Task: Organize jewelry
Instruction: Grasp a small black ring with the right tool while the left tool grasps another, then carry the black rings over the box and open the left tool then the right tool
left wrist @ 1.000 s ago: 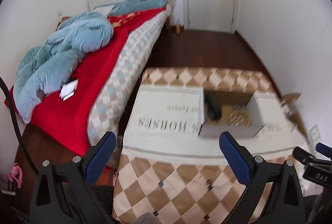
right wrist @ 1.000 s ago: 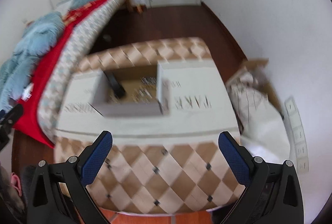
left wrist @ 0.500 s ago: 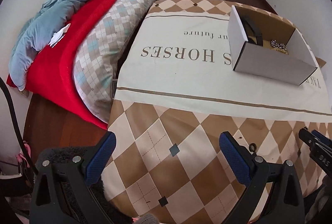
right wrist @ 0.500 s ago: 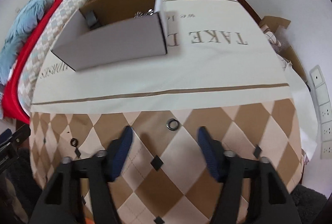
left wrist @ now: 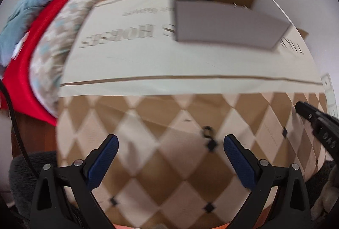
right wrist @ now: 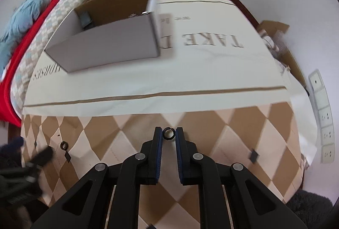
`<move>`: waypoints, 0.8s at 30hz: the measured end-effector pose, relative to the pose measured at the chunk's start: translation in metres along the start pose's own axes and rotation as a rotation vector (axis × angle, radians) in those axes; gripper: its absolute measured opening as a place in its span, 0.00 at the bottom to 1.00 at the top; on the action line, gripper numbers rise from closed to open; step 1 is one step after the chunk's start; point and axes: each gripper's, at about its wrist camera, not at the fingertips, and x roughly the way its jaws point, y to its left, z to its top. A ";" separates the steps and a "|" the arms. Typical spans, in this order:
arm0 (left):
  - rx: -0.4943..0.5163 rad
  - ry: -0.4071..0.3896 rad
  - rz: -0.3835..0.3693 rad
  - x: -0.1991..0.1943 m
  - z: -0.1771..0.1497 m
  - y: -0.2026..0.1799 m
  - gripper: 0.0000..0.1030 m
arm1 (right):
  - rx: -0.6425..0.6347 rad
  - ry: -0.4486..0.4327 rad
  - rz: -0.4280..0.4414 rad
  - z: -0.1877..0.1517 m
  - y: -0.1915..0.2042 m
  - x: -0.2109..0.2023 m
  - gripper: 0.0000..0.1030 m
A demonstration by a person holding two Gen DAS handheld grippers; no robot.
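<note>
In the right wrist view my right gripper is shut on a small dark ring, pinched between its fingertips just over the checked tablecloth. A second dark ring lies on the cloth at the left. In the left wrist view that ring lies ahead, nearer my right finger, and my left gripper is open and empty above the cloth. An open cardboard box with jewelry and a dark item inside stands farther back; it also shows in the left wrist view.
A cream runner with printed letters crosses the table under the box. A bed with a red cover and blue duvet runs along the left. Wall sockets and a brown carton are at the right.
Both grippers dropped low and close to the cloth. My right gripper closed from wide open onto the ring. My left gripper moved forward toward the other ring.
</note>
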 end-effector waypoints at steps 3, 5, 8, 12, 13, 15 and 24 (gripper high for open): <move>0.022 0.015 -0.025 0.006 -0.001 -0.015 0.98 | 0.029 -0.002 -0.008 0.000 -0.014 -0.003 0.12; 0.034 0.009 -0.030 0.006 -0.002 -0.021 0.98 | 0.042 -0.001 -0.008 0.001 -0.022 -0.005 0.12; 0.045 0.000 -0.041 0.005 -0.003 -0.027 0.80 | 0.052 -0.010 -0.007 0.002 -0.027 -0.009 0.12; 0.049 0.010 -0.063 0.006 -0.005 -0.030 0.48 | 0.055 -0.025 -0.001 0.004 -0.028 -0.015 0.12; 0.053 0.004 -0.059 0.004 -0.006 -0.031 0.40 | 0.054 -0.027 -0.001 0.004 -0.028 -0.016 0.12; 0.058 -0.003 -0.065 0.002 -0.007 -0.033 0.26 | 0.057 -0.031 0.004 0.006 -0.026 -0.017 0.12; 0.063 -0.039 -0.071 -0.004 -0.005 -0.034 0.09 | 0.037 -0.053 0.019 0.010 -0.017 -0.030 0.12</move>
